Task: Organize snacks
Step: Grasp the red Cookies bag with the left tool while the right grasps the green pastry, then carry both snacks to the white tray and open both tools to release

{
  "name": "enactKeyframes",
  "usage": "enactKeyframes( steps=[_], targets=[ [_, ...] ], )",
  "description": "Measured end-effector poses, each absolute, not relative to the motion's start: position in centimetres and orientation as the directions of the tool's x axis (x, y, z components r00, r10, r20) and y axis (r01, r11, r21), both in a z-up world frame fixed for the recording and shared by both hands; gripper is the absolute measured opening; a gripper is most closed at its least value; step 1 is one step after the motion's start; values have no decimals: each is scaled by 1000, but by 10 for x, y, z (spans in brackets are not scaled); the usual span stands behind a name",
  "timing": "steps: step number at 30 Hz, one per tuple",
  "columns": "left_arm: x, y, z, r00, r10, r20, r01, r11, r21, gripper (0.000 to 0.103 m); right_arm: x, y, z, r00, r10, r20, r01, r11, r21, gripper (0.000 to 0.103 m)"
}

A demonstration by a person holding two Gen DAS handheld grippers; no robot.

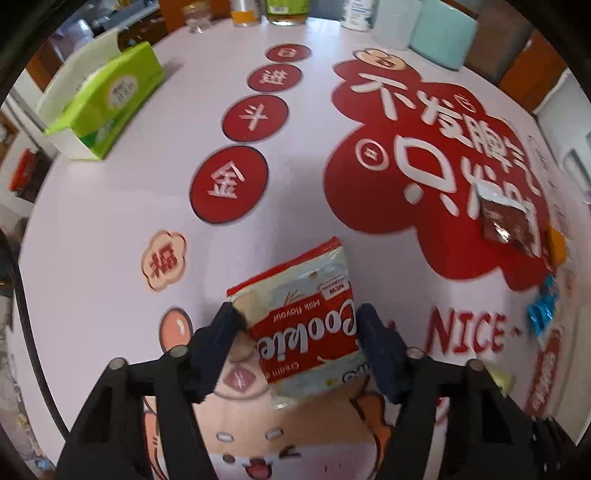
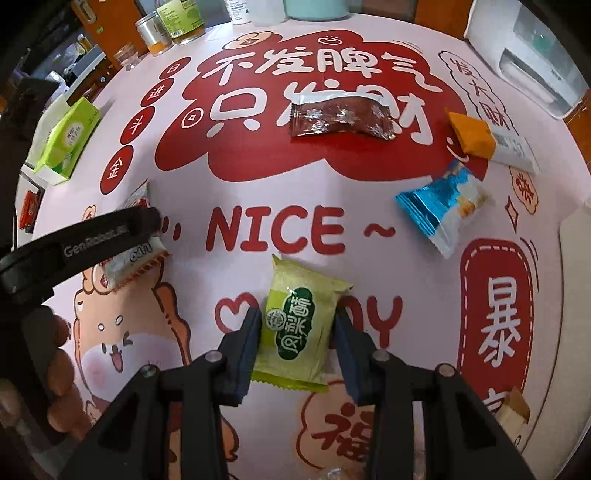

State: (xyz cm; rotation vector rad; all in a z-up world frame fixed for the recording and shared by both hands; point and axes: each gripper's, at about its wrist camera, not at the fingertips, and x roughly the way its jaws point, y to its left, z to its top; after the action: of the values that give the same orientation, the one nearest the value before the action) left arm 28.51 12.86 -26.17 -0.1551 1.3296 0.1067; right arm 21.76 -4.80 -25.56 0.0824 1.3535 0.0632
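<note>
Beside the "NICE" lettering (image 2: 280, 230) printed on the desk (image 2: 369, 266) cover, both tongs are loaded. The left tongs (image 1: 295, 325) are clamped on a red-and-white milk-flavour cookie packet (image 1: 306, 325), held to the left of the lettering over the cartoon animal print. The right tongs (image 2: 295, 332) flank a green pineapple-cake packet (image 2: 299, 325) just below the lettering; the fingers appear to touch both packet edges, so the grip is judged closed on it.

Task progress is judged early. No grouped pile or container holding snacks is visible. Three items lie loose and well apart:
- a brown foil packet (image 2: 341, 120) above the lettering, on the red cloud graphic;
- a blue-and-white packet (image 2: 443, 206) to the right of the lettering;
- an orange-and-white box (image 2: 487, 142) farther right, above the blue-and-white packet.

Remaining work, as a judgement: place the two held packets, then collect the loose ones.

The desk carries a pale cover printed in red with Chinese characters. A green tissue pack (image 1: 107, 99) sits far left of the lettering. Bottles and jars (image 2: 177, 22) line the far edge, and a white appliance (image 2: 532, 66) stands at the far right.
</note>
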Motion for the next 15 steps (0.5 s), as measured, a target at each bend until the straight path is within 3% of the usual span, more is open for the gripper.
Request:
enactKeyframes(
  steps=[7, 15],
  targets=[
    [249, 132, -248, 218, -134, -967, -114, 980, -161, 45, 187, -69, -222, 280, 130, -951, 0, 991, 136, 39],
    [183, 97, -175, 317, -186, -930, 71, 983, -172, 45, 154, -92, -177, 369, 165, -915, -7, 985, 175, 39]
  ],
)
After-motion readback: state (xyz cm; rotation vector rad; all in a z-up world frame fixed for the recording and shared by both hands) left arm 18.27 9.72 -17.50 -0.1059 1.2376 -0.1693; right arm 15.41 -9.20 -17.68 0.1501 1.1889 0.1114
